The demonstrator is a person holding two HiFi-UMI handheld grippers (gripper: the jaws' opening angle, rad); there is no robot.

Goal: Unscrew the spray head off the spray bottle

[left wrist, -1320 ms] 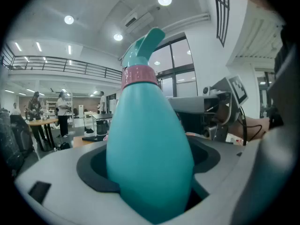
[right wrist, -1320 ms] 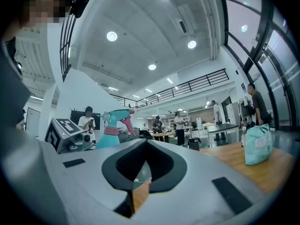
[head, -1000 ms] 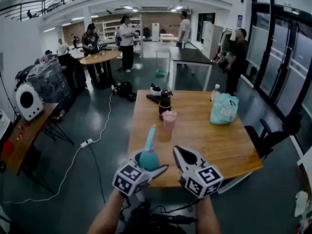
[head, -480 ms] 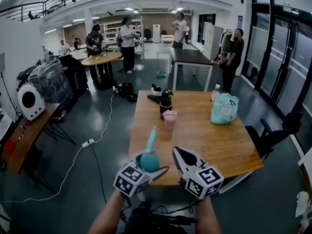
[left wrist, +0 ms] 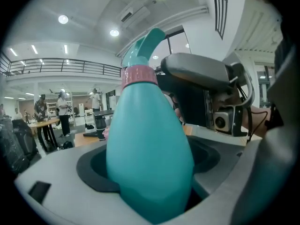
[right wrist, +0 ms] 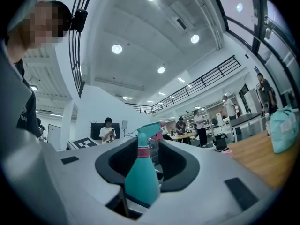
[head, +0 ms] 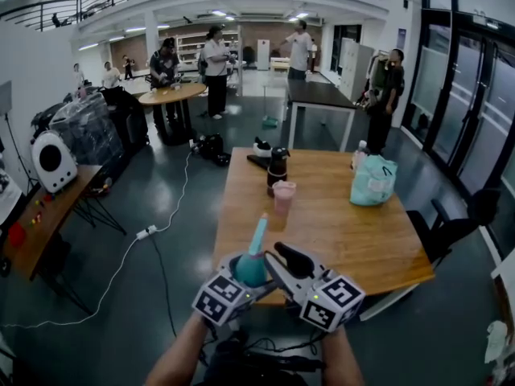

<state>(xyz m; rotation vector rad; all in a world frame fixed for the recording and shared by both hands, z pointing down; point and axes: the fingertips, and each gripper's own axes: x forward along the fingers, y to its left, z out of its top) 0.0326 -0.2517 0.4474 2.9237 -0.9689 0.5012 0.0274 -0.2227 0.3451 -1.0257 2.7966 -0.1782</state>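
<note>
The wooden table (head: 346, 236) in front of me carries only a few things. I take the pink cup (head: 282, 194) as my mark. Just behind the cup stands a dark flask (head: 277, 168). Farther behind it, near the far edge, is a black-and-white object (head: 259, 146). Well to the cup's right sits a teal bag (head: 372, 181). A white-capped bottle (head: 360, 150) stands right of the cup and farther back.

The right tongs (head: 282, 256) swung in toward the spray bottle (head: 252, 266), jaws just opened, gripping nothing.
</note>
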